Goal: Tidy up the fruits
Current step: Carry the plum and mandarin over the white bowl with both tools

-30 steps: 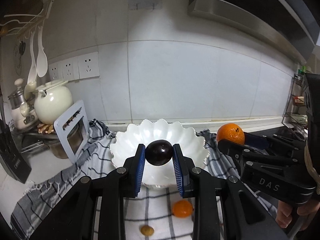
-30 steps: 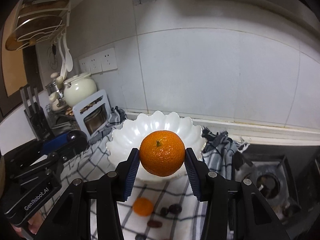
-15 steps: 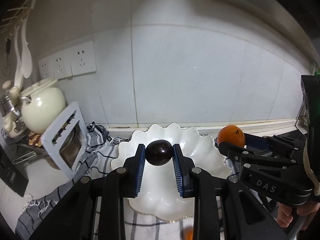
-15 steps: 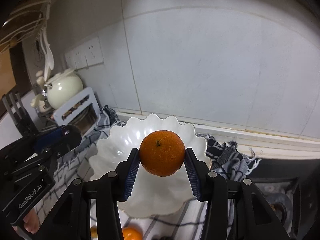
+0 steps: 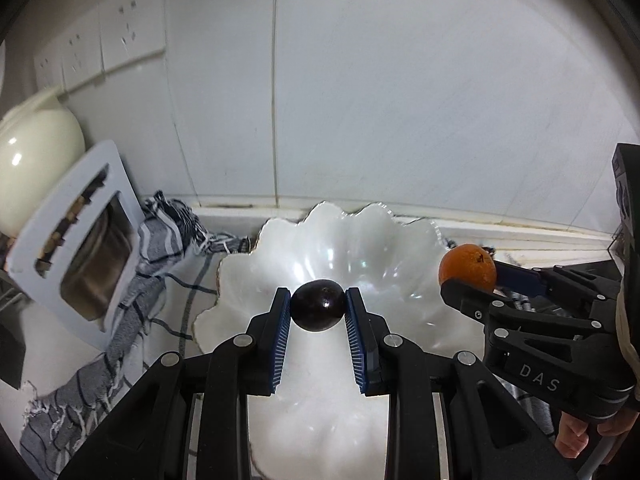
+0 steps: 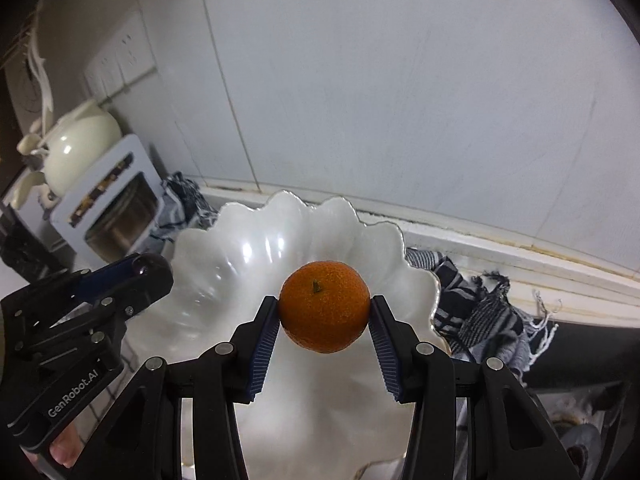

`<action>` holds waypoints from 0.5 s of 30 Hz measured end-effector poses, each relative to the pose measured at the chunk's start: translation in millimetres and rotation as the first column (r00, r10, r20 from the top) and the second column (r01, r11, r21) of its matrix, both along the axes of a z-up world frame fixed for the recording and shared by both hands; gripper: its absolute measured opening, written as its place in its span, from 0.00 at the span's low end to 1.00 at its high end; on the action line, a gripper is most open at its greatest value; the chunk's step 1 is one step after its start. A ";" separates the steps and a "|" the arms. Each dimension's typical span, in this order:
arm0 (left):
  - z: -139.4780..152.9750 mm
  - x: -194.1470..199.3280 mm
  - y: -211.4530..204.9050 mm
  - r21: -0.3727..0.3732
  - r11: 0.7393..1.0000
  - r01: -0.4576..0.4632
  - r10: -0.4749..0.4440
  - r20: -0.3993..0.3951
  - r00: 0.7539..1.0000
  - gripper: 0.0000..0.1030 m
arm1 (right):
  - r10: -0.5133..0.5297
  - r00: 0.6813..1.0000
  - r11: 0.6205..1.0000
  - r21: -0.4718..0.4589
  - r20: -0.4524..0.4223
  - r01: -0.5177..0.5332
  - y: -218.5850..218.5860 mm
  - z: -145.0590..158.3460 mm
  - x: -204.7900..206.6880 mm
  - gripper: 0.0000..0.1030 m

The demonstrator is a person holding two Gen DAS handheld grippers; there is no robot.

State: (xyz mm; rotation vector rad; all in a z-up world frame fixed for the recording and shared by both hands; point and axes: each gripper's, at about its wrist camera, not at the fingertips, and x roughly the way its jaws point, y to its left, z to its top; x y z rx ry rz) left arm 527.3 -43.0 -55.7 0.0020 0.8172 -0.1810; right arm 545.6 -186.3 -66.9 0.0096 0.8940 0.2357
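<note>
A: What is held at the centre of the frame?

B: A dark plum (image 5: 317, 310) is clamped between the blue ribbed pads (image 5: 281, 340) of the left gripper (image 5: 318, 338), above the white scalloped bowl (image 5: 360, 236) that fills the lower middle.

A: And at the right edge?

B: An orange mandarin (image 5: 467, 267) is gripped by the right gripper (image 5: 480, 280), seen side-on over the bowl's right rim; a hand (image 5: 576, 438) is glimpsed beneath it at lower right.

A: What is seen on the left?

B: A checked cloth (image 5: 132, 312) is bunched beneath the bowl. A white cut-out rack (image 5: 60, 236) leans at middle left, a cream teapot (image 5: 36, 164) behind it, and wall sockets (image 5: 100, 44) are set at upper left.
</note>
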 end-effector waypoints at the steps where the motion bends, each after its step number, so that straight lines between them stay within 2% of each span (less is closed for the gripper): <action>1: -4.0 4.6 -0.7 0.005 1.000 0.001 0.000 -0.011 1.000 0.27 | 0.000 1.000 1.000 -0.005 -0.010 -0.001 0.9 -3.2 4.1 0.46; 8: -29.7 27.9 -4.9 0.041 0.999 0.011 -0.007 -0.087 0.996 0.27 | 0.006 0.998 1.000 -0.028 -0.069 -0.008 4.9 -24.6 23.5 0.46; 15: -50.7 41.5 -8.1 0.043 0.999 0.015 -0.008 -0.156 0.988 0.27 | 0.015 0.992 0.999 -0.035 -0.123 -0.020 6.2 -41.9 35.2 0.46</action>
